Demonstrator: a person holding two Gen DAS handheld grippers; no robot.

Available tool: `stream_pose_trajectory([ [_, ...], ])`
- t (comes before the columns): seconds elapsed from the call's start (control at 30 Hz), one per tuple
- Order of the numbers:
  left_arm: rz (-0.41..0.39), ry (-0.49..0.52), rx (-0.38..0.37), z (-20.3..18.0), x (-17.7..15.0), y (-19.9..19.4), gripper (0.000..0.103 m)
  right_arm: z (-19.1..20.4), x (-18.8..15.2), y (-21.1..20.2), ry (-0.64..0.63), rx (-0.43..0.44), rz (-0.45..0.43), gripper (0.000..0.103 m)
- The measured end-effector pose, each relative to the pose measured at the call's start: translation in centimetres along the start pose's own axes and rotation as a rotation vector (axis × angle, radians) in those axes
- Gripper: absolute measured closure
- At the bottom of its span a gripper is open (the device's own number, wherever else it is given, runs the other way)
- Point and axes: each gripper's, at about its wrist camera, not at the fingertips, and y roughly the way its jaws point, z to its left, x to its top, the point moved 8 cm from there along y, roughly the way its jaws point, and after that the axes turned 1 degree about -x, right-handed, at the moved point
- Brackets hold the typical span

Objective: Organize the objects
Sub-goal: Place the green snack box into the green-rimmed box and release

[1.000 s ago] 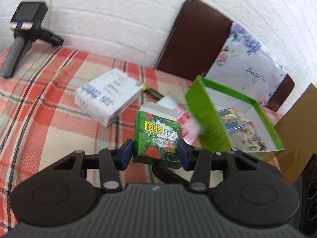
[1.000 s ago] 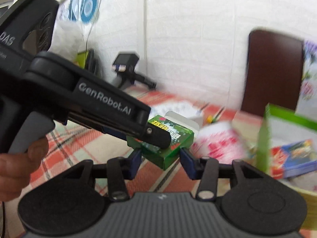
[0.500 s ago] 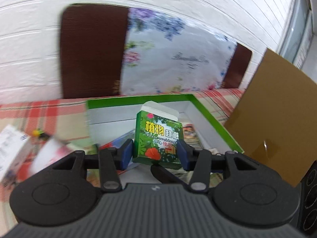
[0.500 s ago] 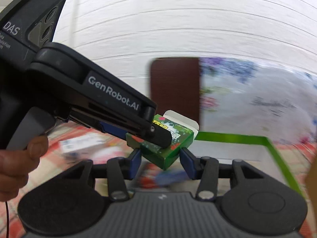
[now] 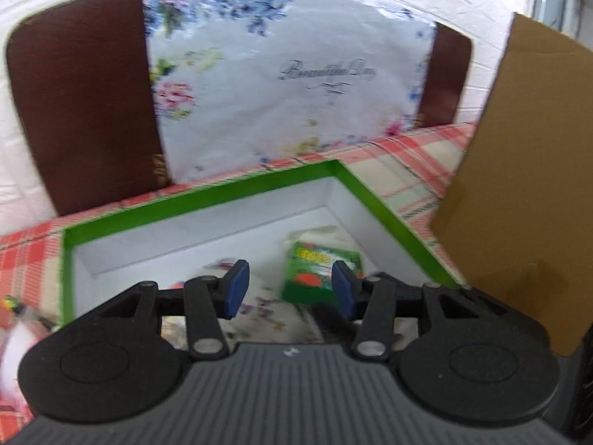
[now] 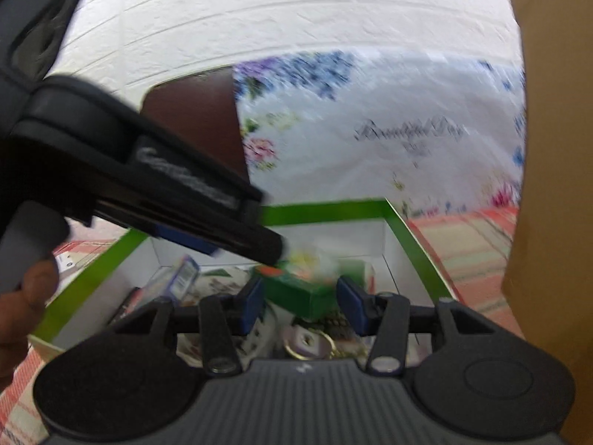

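Since box lies in tray: left tool (image 5: 287, 289) spread over green box (image 5: 318, 272), inside green-rimmed tray (image 5: 200, 193).
Right tool (image 6: 302, 306): spread, holding nothing.
Next: I'd lift clear of tray, fetch another item.

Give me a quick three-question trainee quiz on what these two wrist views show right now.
1. True or false: the left gripper has its jaws clamped on the small green printed carton.
2. Where is that carton? A) on the checked tablecloth B) inside the green-rimmed white box C) on the brown cardboard sheet
3. Fill in: the right gripper has its jaws ____.

Key: 1 false; 2 B; 3 open.
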Motion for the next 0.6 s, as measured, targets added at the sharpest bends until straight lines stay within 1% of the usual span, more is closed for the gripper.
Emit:
stream_pose_trajectory([
  [0.03,-0.003,-0.005,0.015,0.3,-0.1,-0.2,0.048,-0.4,-0.2,-0.3,0.016,0.000,-0.001,0.057],
  [0.07,-0.004,-0.010,0.032,0.6,-0.2,-0.5,0.045,-0.6,-0.3,-0.6,0.022,-0.002,-0.004,0.058],
  [0.1,-0.002,-0.016,0.053,1.0,-0.4,-0.8,0.044,-0.7,-0.2,-0.9,0.026,-0.005,-0.008,0.058],
  [0.17,0.006,-0.027,0.088,1.5,-0.8,-1.6,0.044,-0.8,-0.2,-1.6,0.041,-0.004,-0.014,0.058],
  [0.27,0.008,-0.045,0.119,2.1,-1.8,-3.3,0.043,-0.4,-0.3,-3.3,0.054,0.006,-0.020,0.057],
  [0.37,0.010,-0.048,0.170,2.7,-3.2,-5.4,0.040,0.3,-0.7,-5.3,0.058,0.022,-0.022,0.054],
  [0.6,0.016,-0.114,0.224,4.7,-7.1,-10.1,0.040,2.1,-1.4,-9.5,0.085,0.067,-0.001,0.049],
])
